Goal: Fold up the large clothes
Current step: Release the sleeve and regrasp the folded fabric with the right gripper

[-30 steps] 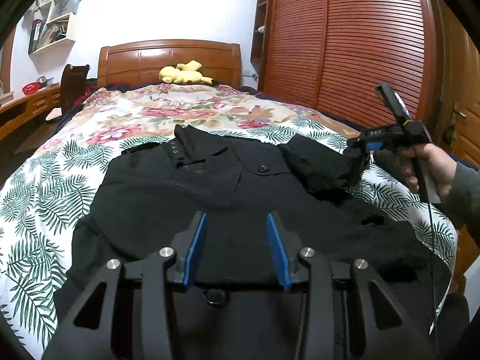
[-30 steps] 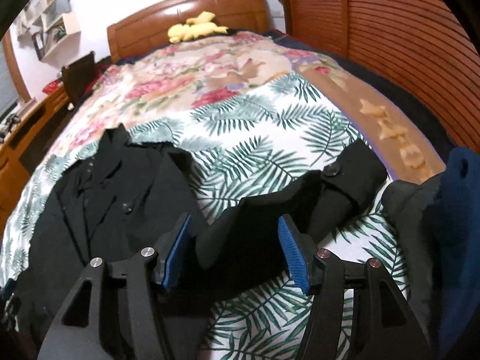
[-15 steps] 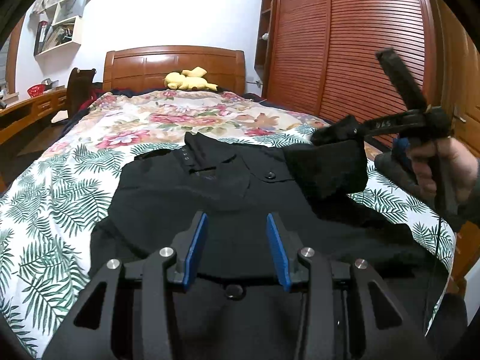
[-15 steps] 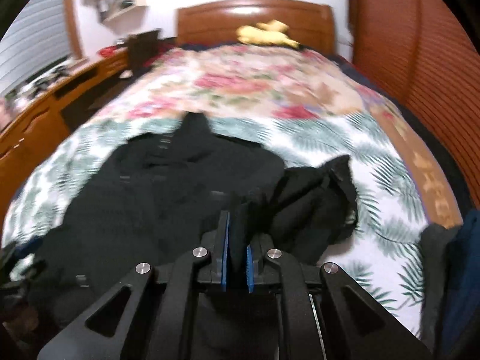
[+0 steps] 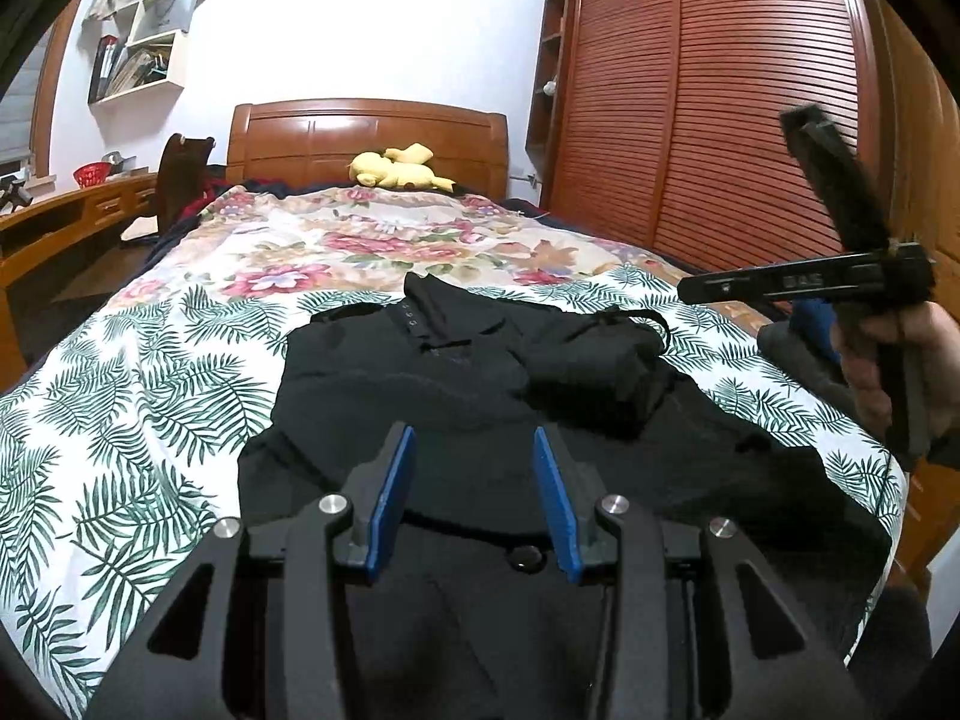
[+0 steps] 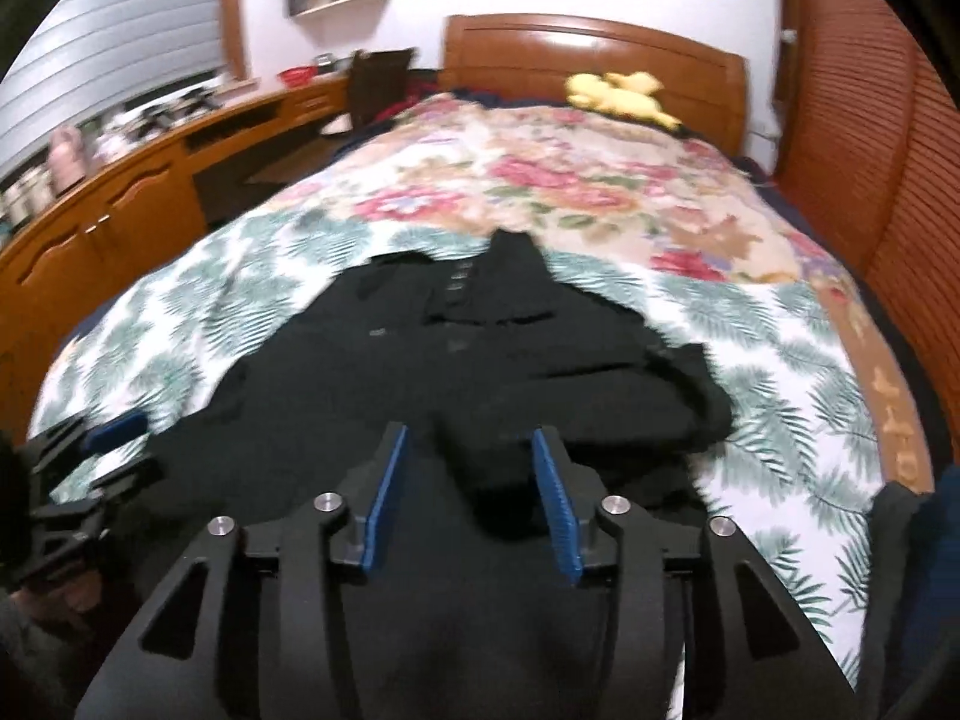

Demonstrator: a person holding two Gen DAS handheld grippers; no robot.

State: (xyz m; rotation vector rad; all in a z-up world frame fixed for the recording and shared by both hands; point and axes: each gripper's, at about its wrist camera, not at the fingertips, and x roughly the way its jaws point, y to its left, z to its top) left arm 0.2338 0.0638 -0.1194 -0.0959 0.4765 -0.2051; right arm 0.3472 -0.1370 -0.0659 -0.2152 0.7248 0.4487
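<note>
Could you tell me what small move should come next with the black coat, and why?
Probably bring the left gripper to the coat's opposite sleeve side: one sleeve already lies folded across the black coat, and the right gripper, jaws opening, grips nothing.

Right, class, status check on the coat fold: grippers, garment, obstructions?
Left gripper open, empty. Right gripper opening, nothing pinched. Black coat flat on bed, right sleeve folded in. Nothing blocking.
</note>
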